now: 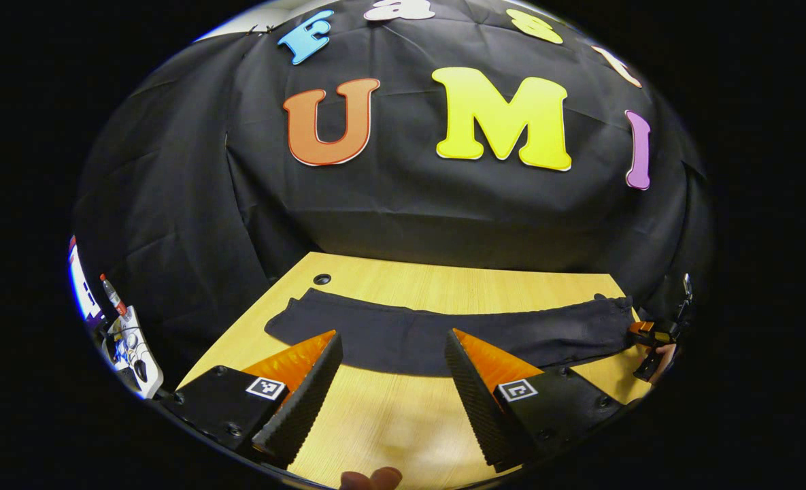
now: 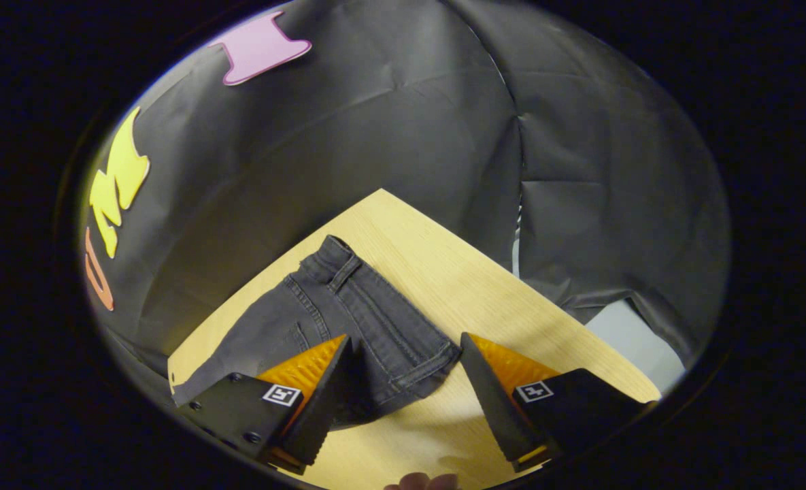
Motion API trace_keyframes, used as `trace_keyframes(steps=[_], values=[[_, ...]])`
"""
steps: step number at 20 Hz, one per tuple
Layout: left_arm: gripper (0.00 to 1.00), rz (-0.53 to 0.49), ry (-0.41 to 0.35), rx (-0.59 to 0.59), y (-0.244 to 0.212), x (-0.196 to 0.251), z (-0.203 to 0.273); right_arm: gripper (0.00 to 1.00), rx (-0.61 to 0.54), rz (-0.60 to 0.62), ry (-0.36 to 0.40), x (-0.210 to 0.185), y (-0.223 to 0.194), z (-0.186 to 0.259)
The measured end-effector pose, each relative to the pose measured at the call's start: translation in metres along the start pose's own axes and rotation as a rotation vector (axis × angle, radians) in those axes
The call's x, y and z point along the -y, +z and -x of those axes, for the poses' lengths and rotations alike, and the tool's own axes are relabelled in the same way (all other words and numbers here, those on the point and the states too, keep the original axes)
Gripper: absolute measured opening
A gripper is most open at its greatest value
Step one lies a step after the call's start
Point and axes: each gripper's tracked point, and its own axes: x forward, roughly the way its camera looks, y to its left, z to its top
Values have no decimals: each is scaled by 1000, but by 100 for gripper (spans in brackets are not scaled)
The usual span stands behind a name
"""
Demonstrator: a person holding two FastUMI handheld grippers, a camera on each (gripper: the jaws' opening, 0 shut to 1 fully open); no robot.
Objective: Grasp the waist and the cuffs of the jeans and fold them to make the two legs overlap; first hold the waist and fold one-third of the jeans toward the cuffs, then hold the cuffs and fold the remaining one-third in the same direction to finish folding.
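Left gripper view looks across the wooden counter (image 1: pixel 403 422) at the dark jeans (image 1: pixel 443 333), which lie flat in one long narrow band, so the two legs seem already laid one over the other (whether the task did that, one moment cannot say). The left tongs (image 1: pixel 392 381) stand wide apart and hold nothing, hovering just short of the near edge of the cloth, roughly at mid-length; that placement suits a watch over the whole garment rather than a pinch at either end. At the far right end of the band the other gripper (image 1: pixel 651 337) shows beside the waist. Right gripper view looks down on the waistband (image 2: pixel 338 262) and the pocket seams, with the right tongs (image 2: pixel 406 401) spread wide over the waist's near corner, their fingers straddling the cloth without pressing it. I judge this stance fits a grip on the waist for the fold toward the cuffs, since no lengthwise third is turned over yet. A small cable hole (image 1: pixel 322 279) sits in the counter just beyond the cuff end.
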Motion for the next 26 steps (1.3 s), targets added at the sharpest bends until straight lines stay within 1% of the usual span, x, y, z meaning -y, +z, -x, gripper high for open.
trace_keyframes(steps=[1, 2, 3, 4, 5, 9, 10, 11, 12, 13, 14, 15, 16, 17, 18, 20, 21, 22, 23, 24, 26], values=[[98, 11, 8, 0, -1, -4, 0, 93, -2, 24, -15, 1, -3, -2], [98, 25, 17, 0, -2, -10, -1, 98, 12, 58, -21, 0, -1, -3], [98, 39, 23, -6, -4, -14, -2, 99, 11, 102, -37, 2, -2, -5], [98, 51, 31, -15, -7, -19, -2, 96, 15, 146, -36, 2, -3, -2], [97, 63, 38, -22, -10, -25, -3, 92, -2, 152, -3, -4, -7, 0], [97, 103, 64, -35, -18, -51, -2, 37, -2, 215, -34, -10, -1, 13], [98, 109, 70, -34, -19, -59, -4, 23, 8, 224, -29, -18, 4, 18], [98, 113, 78, -31, -20, -67, -6, 18, 25, 220, -13, -27, 12, 22], [97, 118, 85, -28, -21, -77, -8, 18, 45, 213, -3, -35, 20, 33], [97, 128, 89, -25, -21, -87, -12, 11, 55, 223, 5, -44, 27, 44], [97, 125, 97, -20, -21, -95, -16, 11, 77, 246, 16, -57, 34, 56], [98, 116, 96, -6, -20, -103, -19, 7, 100, 278, 26, -73, 41, 71], [98, 110, 90, 6, -15, -111, -22, 7, 122, 304, 38, -95, 47, 86], [98, 114, 79, 22, -12, -119, -27, 7, 135, 319, 58, -122, 51, 102], [98, 120, 73, 36, -9, -127, -32, 11, 145, 338, 80, -147, 51, 118], [97, 143, 79, 62, -7, -151, -40, 11, 173, 386, 132, -212, 48, 144], [98, 165, 83, 70, -7, -163, -42, 11, 179, 406, 170, -250, 40, 159], [98, 190, 86, 72, -10, -176, -46, 7, 177, 420, 207, -291, 28, 172], [98, 221, 91, 70, -14, -189, -48, 14, 165, 439, 242, -326, 8, 181], [98, 249, 96, 67, -17, -202, -50, 10, 152, 465, 275, -360, -15, 187], [97, 295, 114, 50, -29, -231, -53, 10, 117, 527, 341, -424, -67, 188]])
